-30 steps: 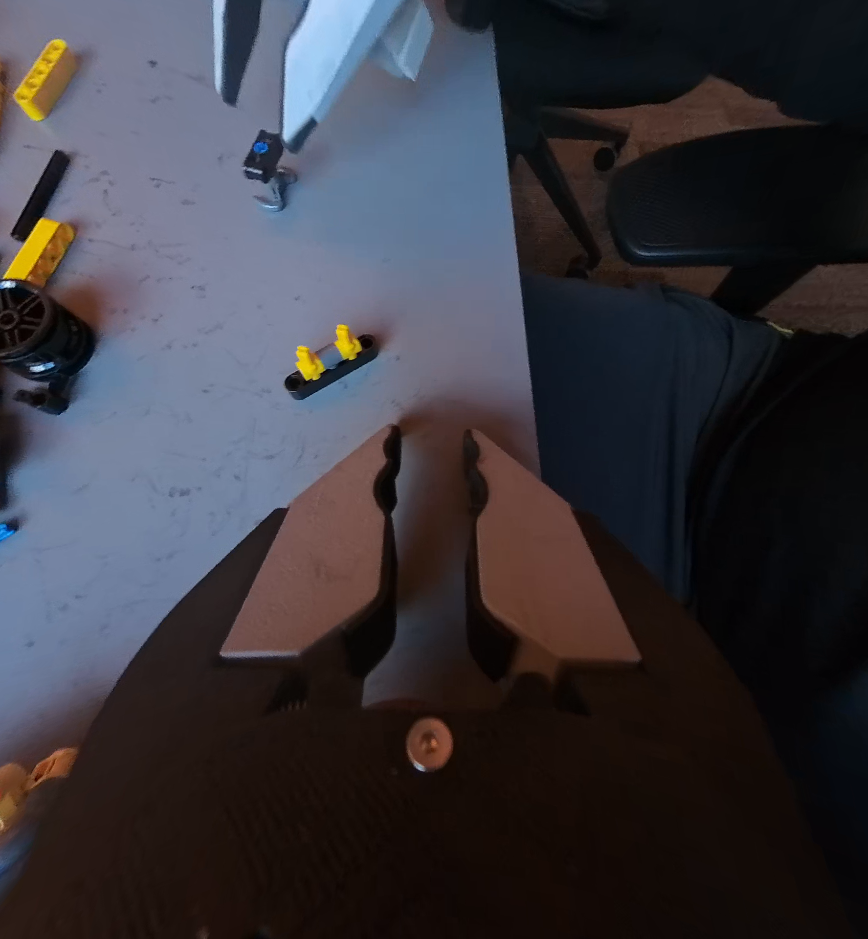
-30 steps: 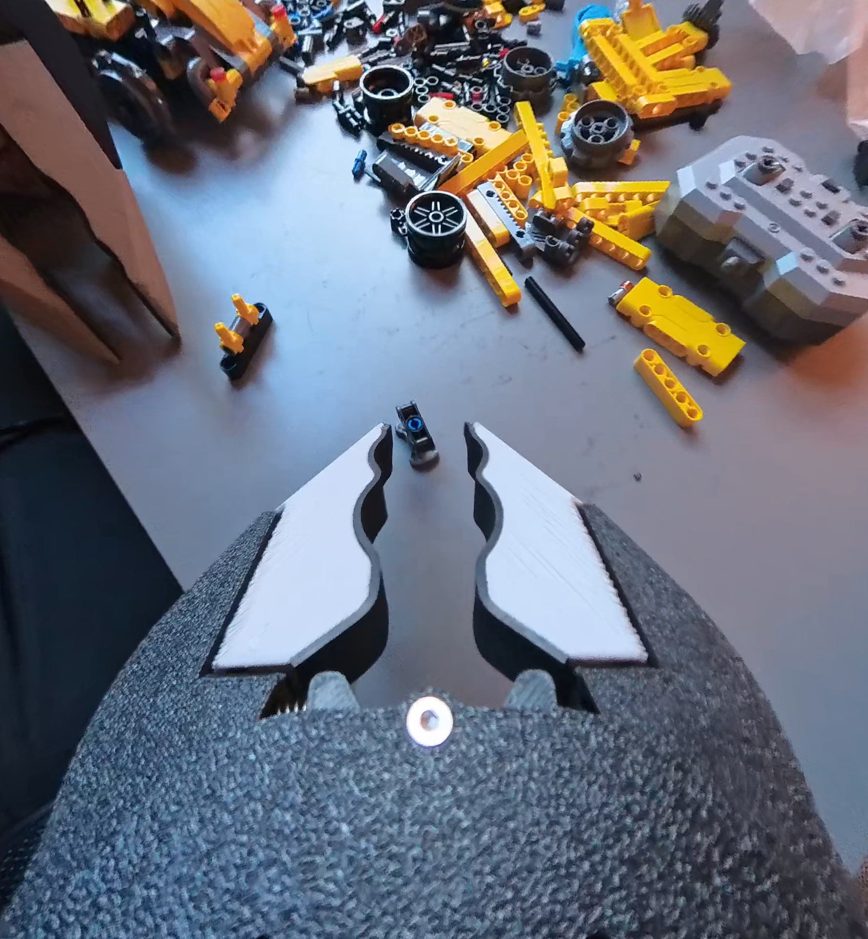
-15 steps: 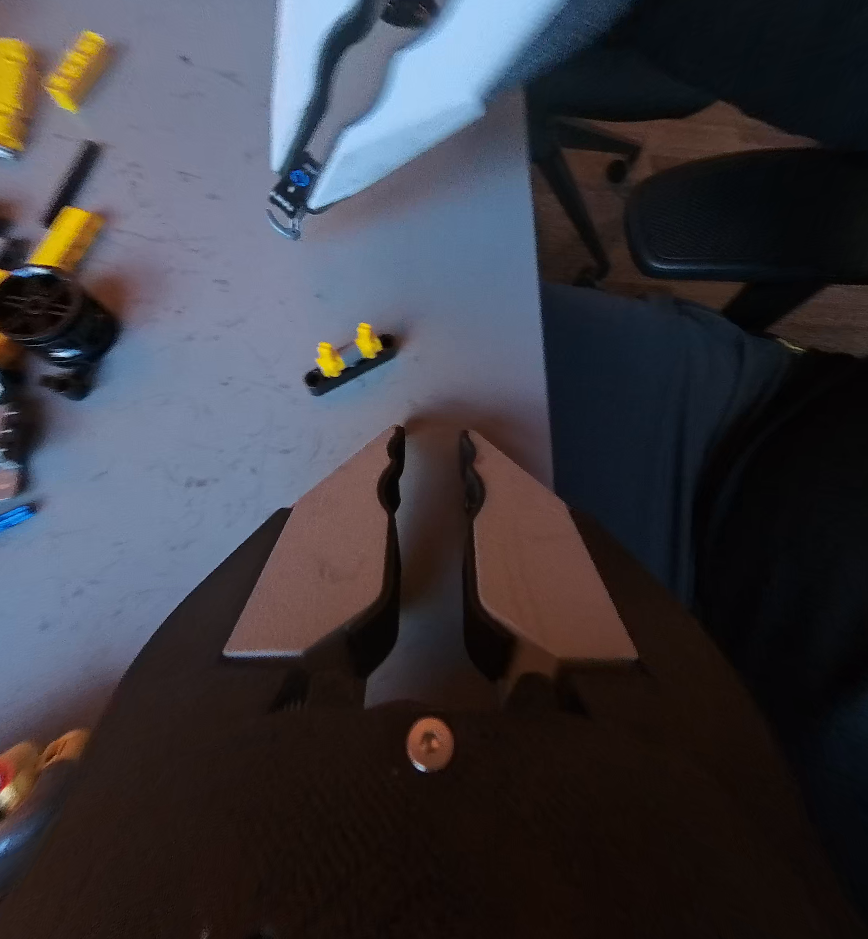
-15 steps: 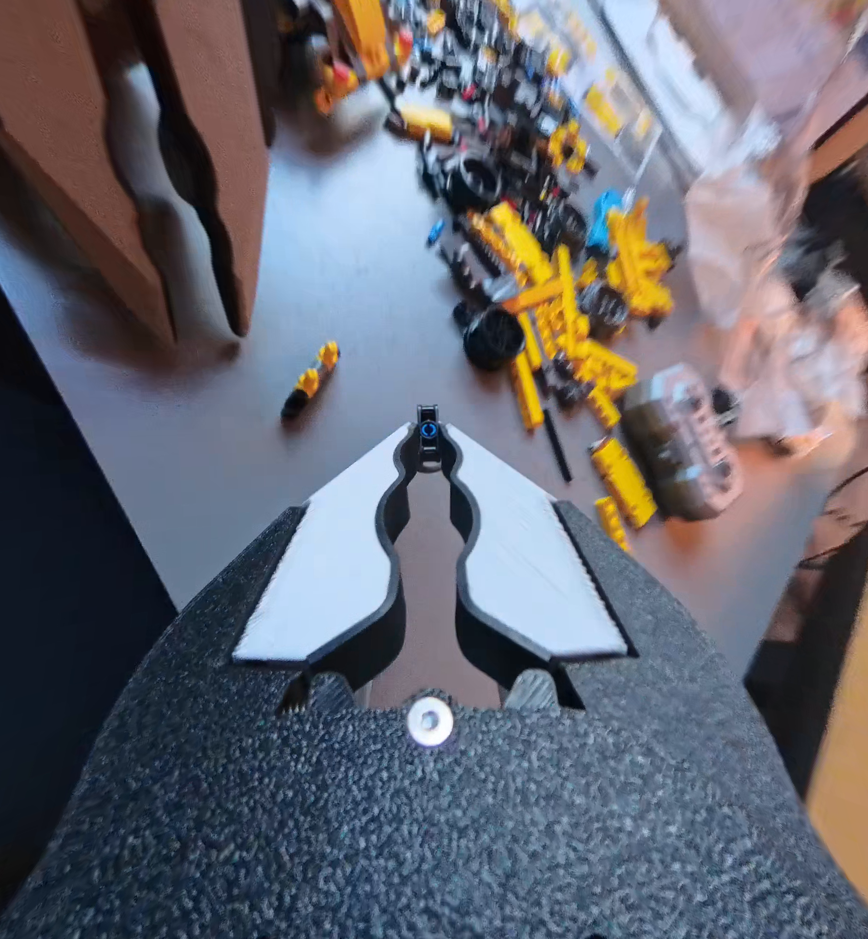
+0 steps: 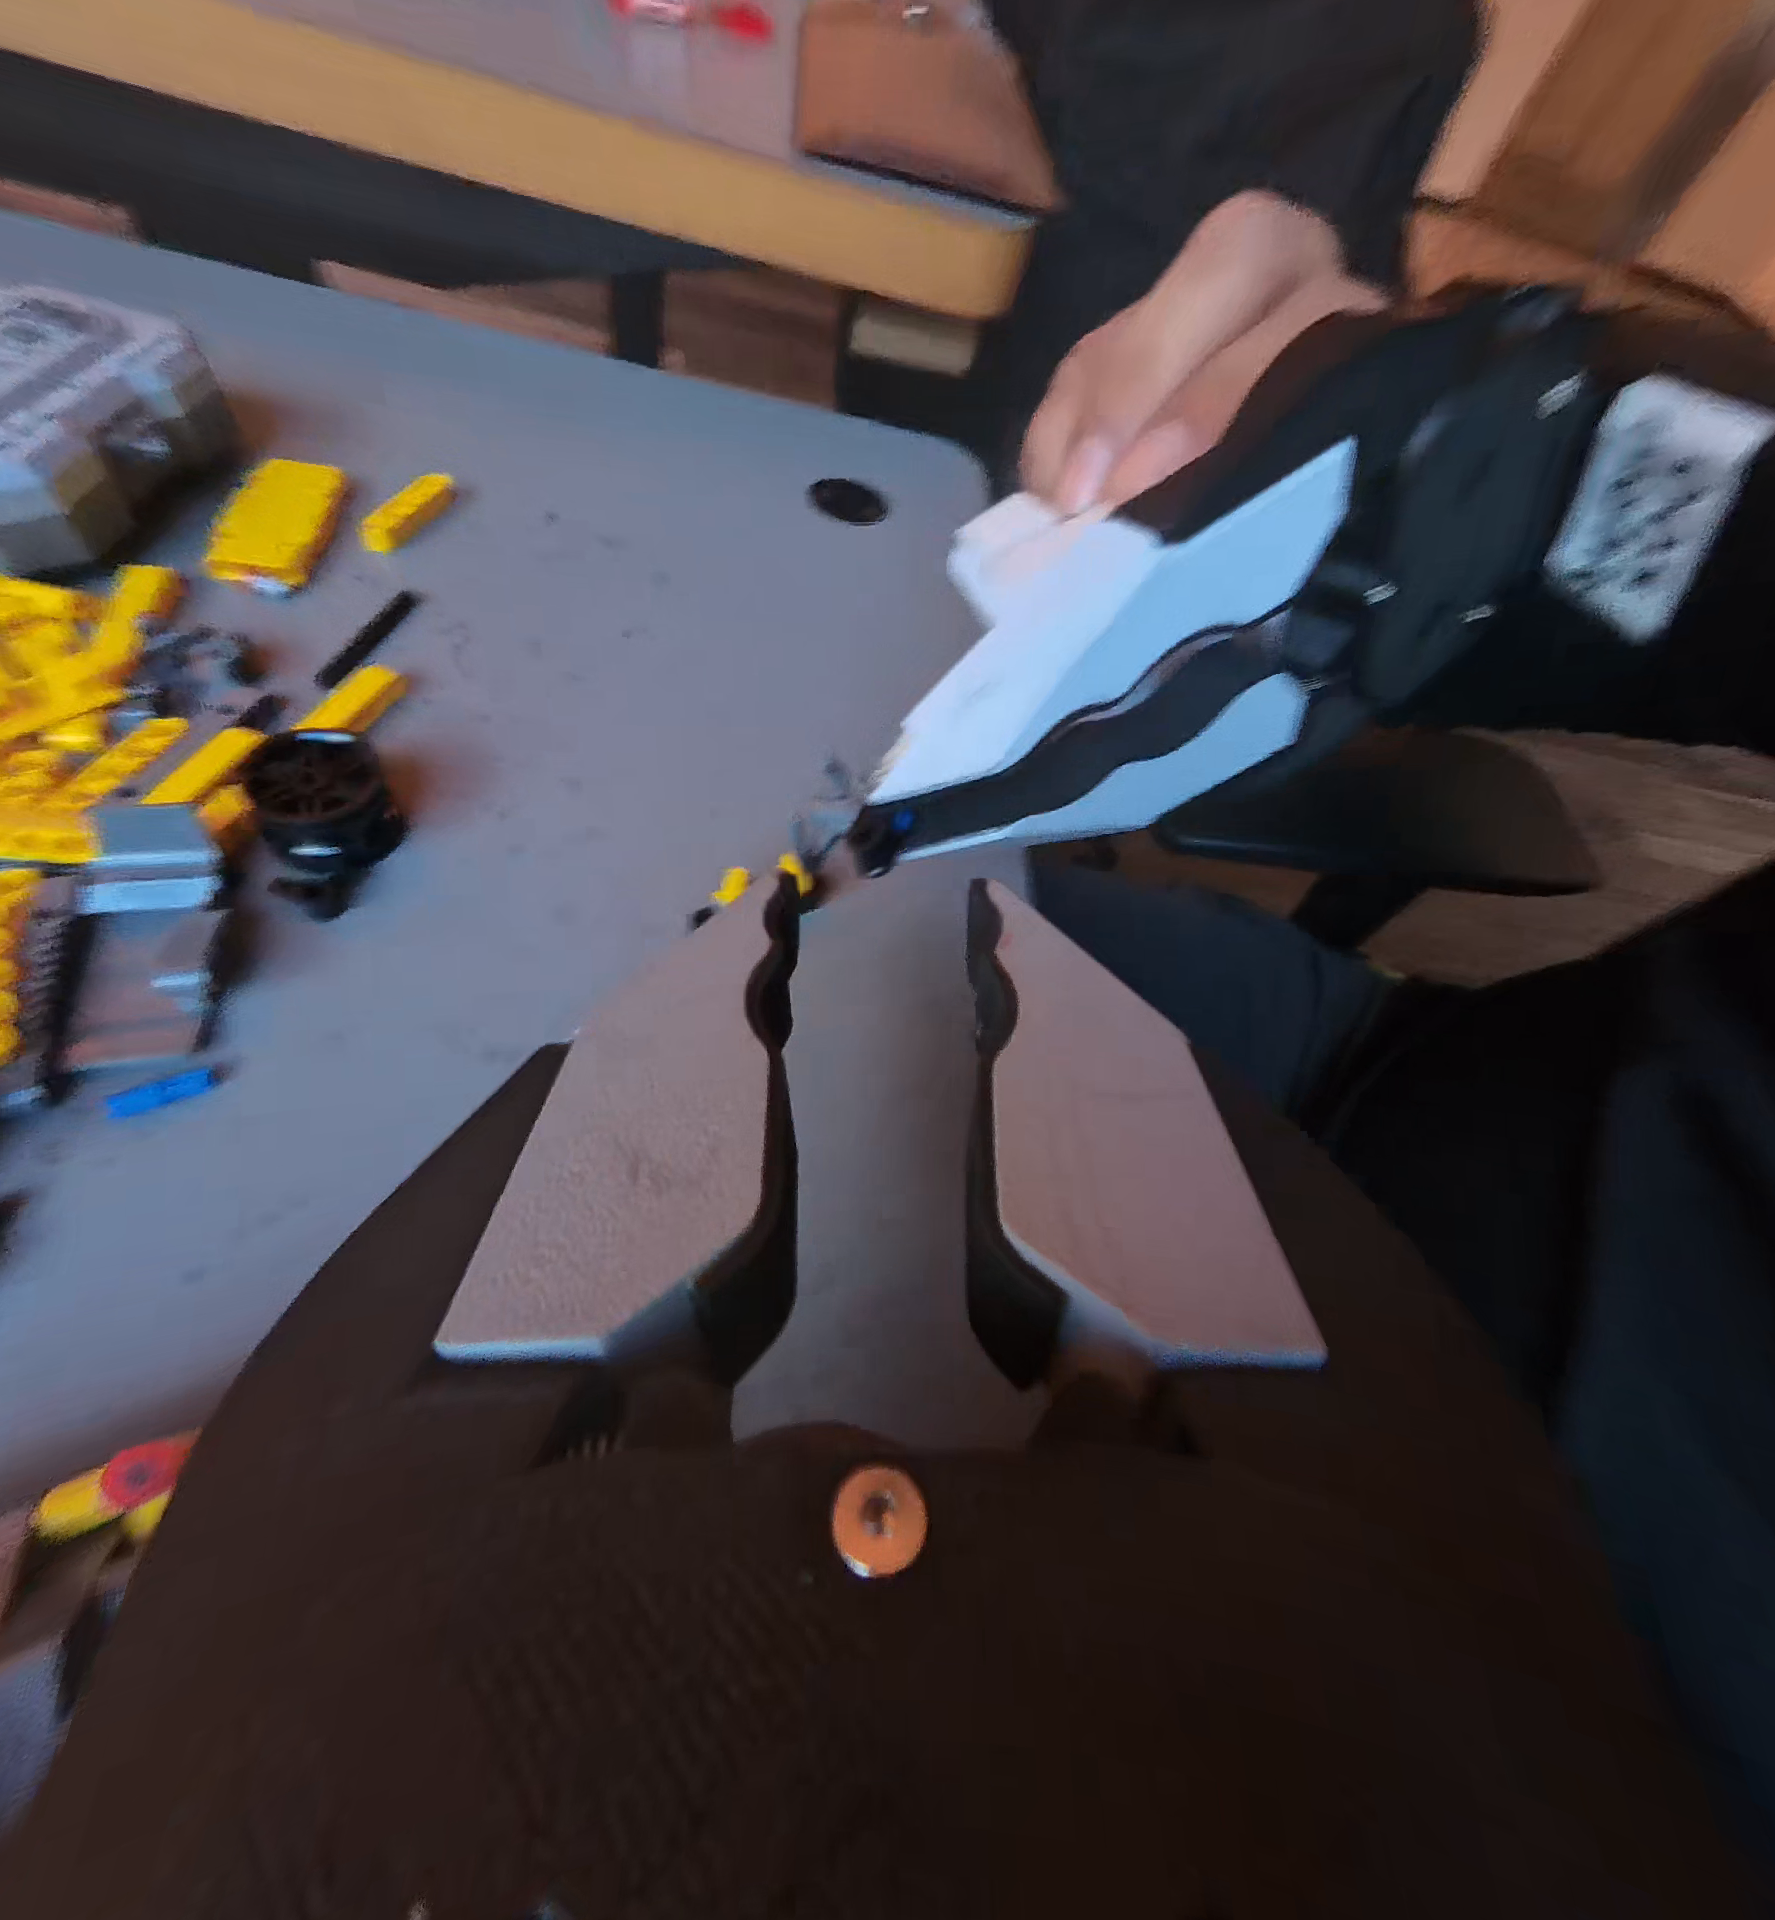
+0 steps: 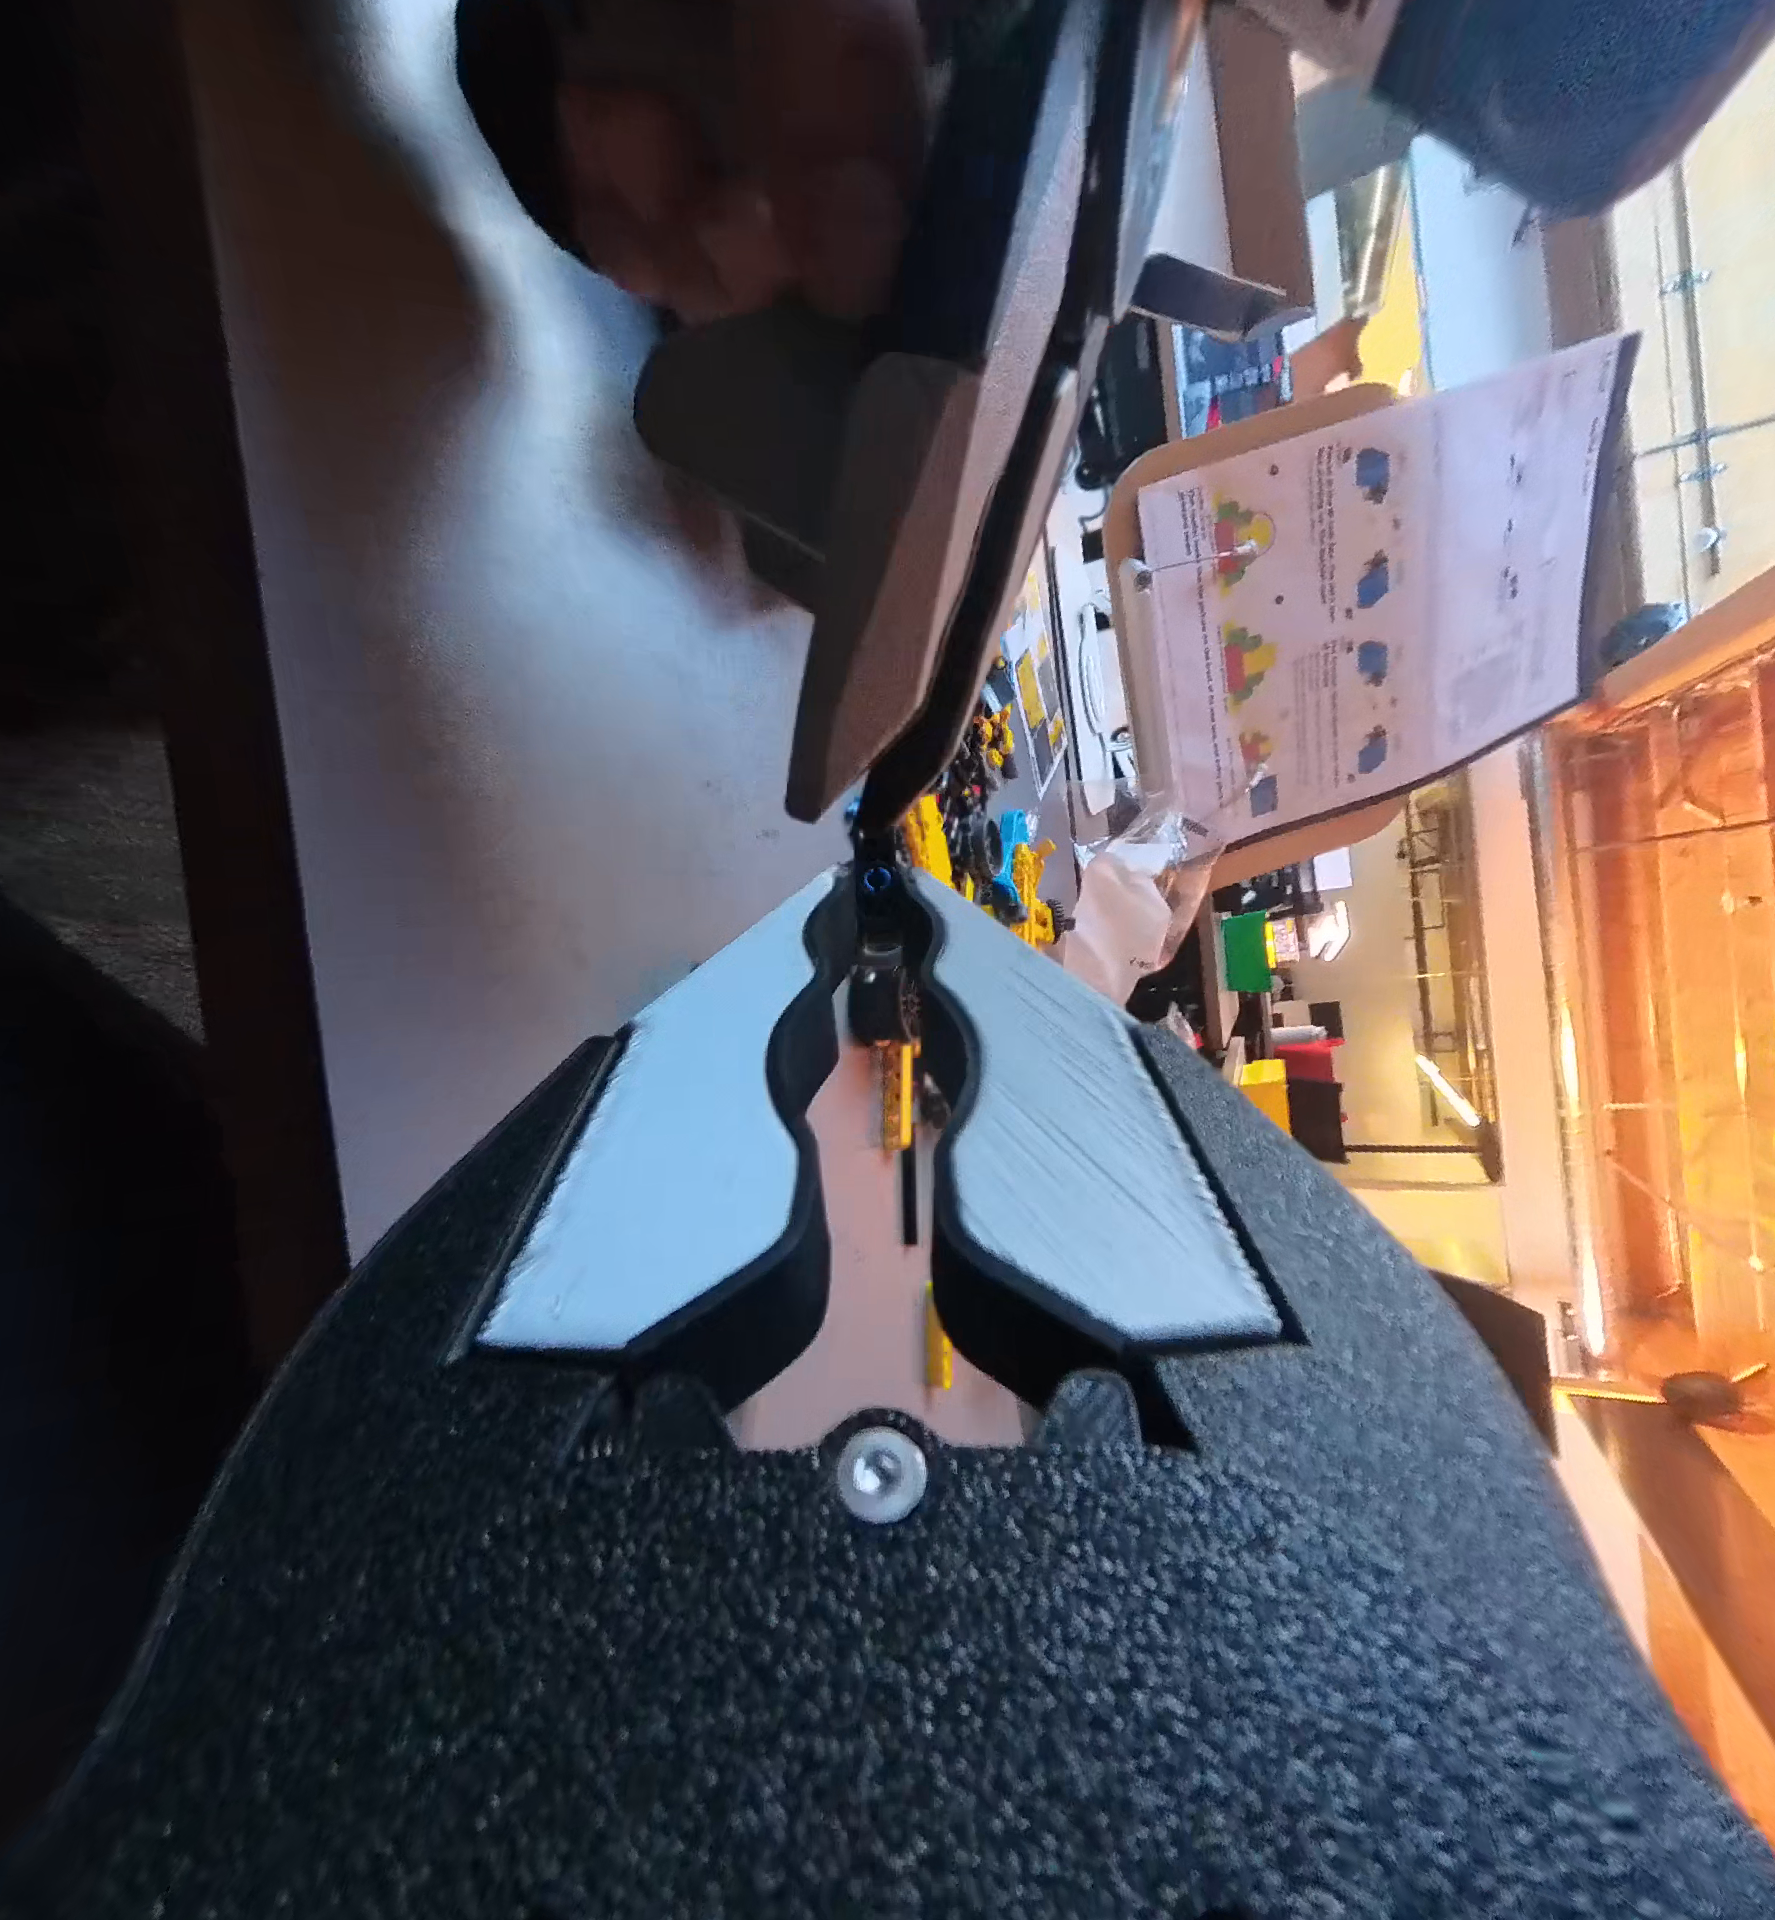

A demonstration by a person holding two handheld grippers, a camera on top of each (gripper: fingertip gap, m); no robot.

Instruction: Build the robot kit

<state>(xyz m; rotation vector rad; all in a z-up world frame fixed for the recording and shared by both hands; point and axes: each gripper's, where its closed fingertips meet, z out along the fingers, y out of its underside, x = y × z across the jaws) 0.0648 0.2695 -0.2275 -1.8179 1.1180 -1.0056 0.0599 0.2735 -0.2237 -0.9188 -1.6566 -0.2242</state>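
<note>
Two fingers of the left gripper (image 5: 878,904) stand apart with nothing between them, low over the grey table (image 5: 602,520). Just past its left fingertip lies a black bar with yellow pegs (image 5: 758,891), partly hidden by that tip. Right beside it is the right gripper (image 6: 875,881). Its white fingers are closed tight on a small black piece with a blue dot (image 6: 875,920). A second ago this piece lay on the table between fingers that were apart. Now it is pinched, lifted up, and brought close to the bar and the left gripper's tips. The right gripper has also turned on its side, so its view is tipped over. A hand (image 5: 1174,343) holds it from behind, and a white sticker (image 5: 1652,499) with a dark printed pattern sits on its body. Farther off are a black wheel (image 5: 314,774), a heap of yellow bricks (image 5: 21,707) and a big grey block (image 5: 41,416). Far back stands a printed sheet (image 6: 1382,592) with small coloured pictures and lines of writing, too small to read.
</note>
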